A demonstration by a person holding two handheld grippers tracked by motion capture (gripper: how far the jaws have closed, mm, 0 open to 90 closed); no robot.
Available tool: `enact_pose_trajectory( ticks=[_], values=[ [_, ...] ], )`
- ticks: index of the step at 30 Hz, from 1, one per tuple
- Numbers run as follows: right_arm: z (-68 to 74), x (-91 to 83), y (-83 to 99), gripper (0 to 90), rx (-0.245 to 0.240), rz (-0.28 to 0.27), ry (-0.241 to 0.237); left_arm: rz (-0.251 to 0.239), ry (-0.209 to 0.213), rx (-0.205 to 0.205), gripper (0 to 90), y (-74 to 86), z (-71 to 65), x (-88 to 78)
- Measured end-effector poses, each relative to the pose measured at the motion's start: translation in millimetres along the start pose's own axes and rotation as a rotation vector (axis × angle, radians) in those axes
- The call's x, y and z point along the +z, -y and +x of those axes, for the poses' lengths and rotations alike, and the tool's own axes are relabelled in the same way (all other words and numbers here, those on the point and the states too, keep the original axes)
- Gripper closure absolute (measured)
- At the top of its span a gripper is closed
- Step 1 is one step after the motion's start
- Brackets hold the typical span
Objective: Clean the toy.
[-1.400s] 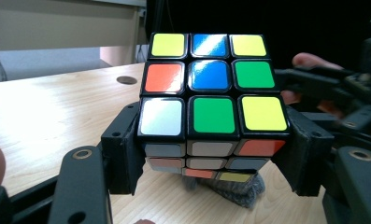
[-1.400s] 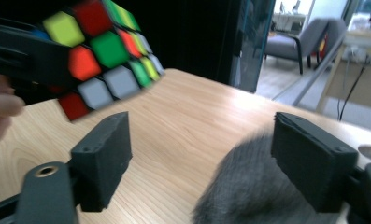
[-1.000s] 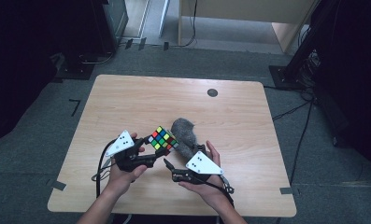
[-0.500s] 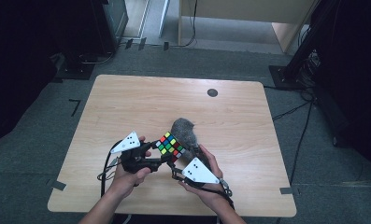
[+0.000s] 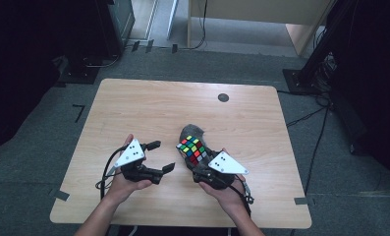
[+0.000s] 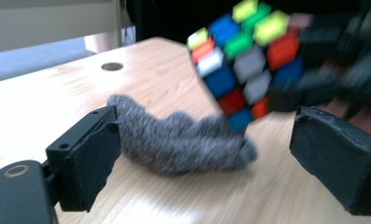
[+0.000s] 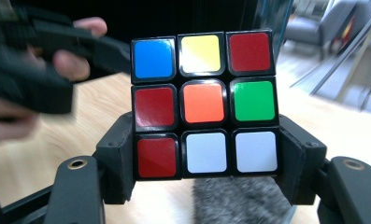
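A scrambled colour cube (image 5: 192,149) is lifted just above the table, and my right gripper (image 5: 196,158) is shut on it. In the right gripper view the two jaws clamp the cube (image 7: 204,105) by its bottom layer, having closed on it within the last second. My left gripper (image 5: 163,156) stands to the left of the cube, and its jaws have just been opening with nothing pressed between them. In the left gripper view my left gripper (image 6: 211,154) frames a grey woolly cloth (image 6: 174,140) lying on the table, with the cube (image 6: 248,60) up at the right.
The grey woolly cloth (image 5: 191,131) lies on the wooden table (image 5: 148,108) just beyond the cube, and it is also under it in the right gripper view (image 7: 239,200). A small black round disc (image 5: 223,97) sits near the far edge. Dark equipment and cables ring the table.
The left gripper has opened, let go of the cube and drawn back to the left. The right gripper has closed on the cube and now carries it alone.
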State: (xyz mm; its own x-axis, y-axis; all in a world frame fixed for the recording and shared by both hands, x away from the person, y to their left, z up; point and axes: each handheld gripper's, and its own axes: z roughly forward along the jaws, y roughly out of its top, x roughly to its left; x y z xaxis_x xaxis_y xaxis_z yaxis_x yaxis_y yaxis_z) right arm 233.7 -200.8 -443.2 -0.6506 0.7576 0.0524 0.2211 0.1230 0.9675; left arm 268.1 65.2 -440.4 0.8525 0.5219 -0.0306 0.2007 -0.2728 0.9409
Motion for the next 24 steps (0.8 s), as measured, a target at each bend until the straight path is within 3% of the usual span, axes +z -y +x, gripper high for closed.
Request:
enact_pose_trajectory(
  ticks=[4,9,13,19,24],
  values=[
    [0.4,-4.8,-8.2,34.3,0.080,0.028,-0.040,0.052,-0.049,0.114,7.8,6.4,-11.2,9.8],
    [9.6,-2.9,-12.1,34.3,0.133,0.104,-0.110,0.048,-0.075,0.240,8.5,11.0,-26.6,16.1],
    [14.5,-0.2,-13.4,34.3,0.182,0.160,-0.170,0.033,-0.084,0.292,8.7,12.7,-32.3,18.0],
    [17.6,8.9,-10.1,34.3,0.218,0.247,-0.178,0.008,-0.094,0.368,13.7,13.0,-40.6,18.2],
    [13.8,12.7,-7.6,34.2,0.283,0.288,-0.207,-0.002,-0.098,0.420,19.3,15.2,-45.2,19.9]
  ],
)
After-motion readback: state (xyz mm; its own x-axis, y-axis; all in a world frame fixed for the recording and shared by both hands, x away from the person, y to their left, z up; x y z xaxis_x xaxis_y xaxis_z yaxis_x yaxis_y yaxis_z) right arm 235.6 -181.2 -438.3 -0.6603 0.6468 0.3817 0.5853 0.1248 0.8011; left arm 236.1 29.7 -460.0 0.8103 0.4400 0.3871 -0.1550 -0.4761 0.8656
